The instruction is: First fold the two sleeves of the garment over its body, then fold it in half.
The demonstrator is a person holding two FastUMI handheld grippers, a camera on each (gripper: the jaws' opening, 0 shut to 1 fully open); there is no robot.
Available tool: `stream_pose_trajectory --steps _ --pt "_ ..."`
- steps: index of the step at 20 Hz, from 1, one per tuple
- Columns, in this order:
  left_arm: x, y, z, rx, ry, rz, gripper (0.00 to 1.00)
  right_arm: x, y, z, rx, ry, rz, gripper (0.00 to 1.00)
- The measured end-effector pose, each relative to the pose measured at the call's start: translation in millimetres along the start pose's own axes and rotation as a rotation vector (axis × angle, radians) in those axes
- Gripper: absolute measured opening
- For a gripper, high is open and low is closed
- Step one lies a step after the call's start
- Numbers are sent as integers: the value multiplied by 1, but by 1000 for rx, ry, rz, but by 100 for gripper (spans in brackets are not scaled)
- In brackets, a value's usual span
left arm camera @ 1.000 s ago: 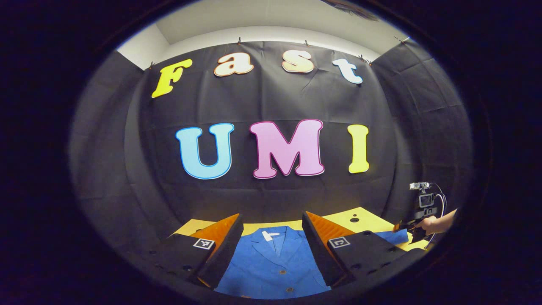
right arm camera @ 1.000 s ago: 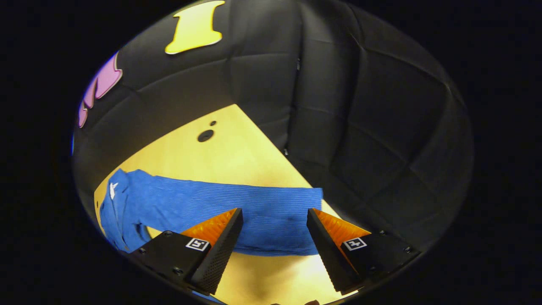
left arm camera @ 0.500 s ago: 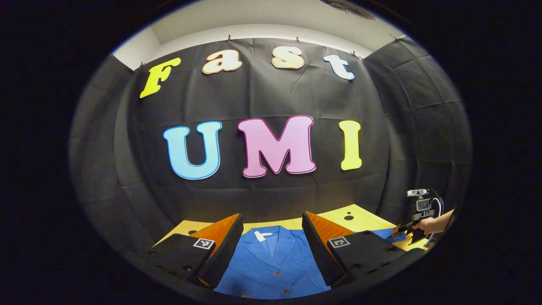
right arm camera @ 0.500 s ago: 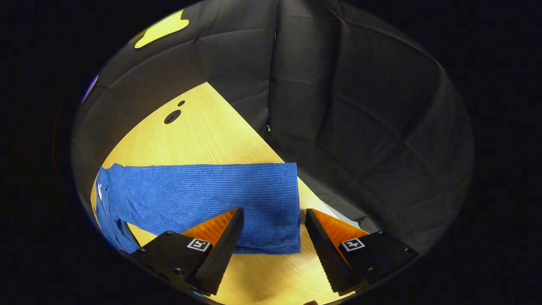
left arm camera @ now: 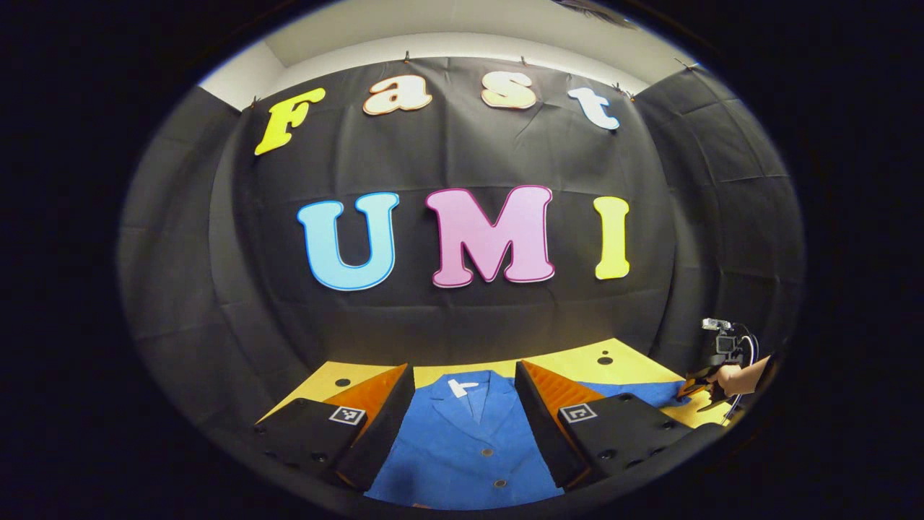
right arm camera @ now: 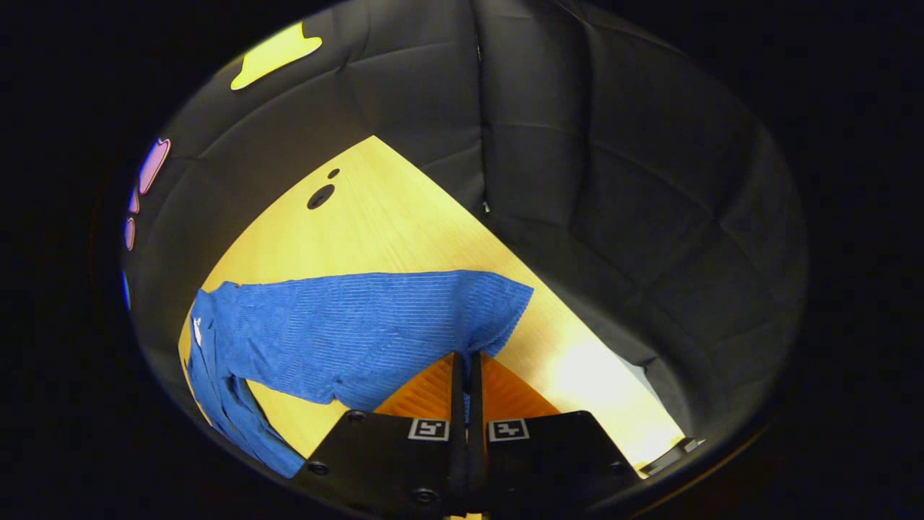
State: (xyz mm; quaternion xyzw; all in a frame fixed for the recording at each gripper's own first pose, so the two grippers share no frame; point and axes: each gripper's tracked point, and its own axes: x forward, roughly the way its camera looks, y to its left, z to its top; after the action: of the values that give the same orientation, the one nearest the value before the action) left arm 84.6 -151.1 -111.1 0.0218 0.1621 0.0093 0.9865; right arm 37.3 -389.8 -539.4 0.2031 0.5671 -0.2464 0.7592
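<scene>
- Jacket [left arm camera: 469, 440], blue, lies flat on the yellow table [right arm camera: 375, 209], collar toward the wall, front buttoned.
- Left gripper [left arm camera: 462, 412] hovers over the chest, jaws spread, nothing held, probably waiting its turn.
- Right gripper [right arm camera: 462, 375] pressed together, pinching the sleeve [right arm camera: 375, 325] near the cuff, ready to fold it over the body.

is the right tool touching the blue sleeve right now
Touching. In the right gripper view, the right tool has its two fingers closed together on the near edge of the blue sleeve, with the cloth pinched between them and puckered there.
</scene>
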Motion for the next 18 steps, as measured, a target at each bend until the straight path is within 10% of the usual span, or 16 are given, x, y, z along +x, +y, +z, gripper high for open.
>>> stream_pose_trajectory --steps 9,18 --pt "-23 60 -15 -37 35 83 80 -70 167 44 -228 -208 213 5" --pt "-48 150 -30 -108 24 231 80 -121 422 -77 -395 -96 557 5"
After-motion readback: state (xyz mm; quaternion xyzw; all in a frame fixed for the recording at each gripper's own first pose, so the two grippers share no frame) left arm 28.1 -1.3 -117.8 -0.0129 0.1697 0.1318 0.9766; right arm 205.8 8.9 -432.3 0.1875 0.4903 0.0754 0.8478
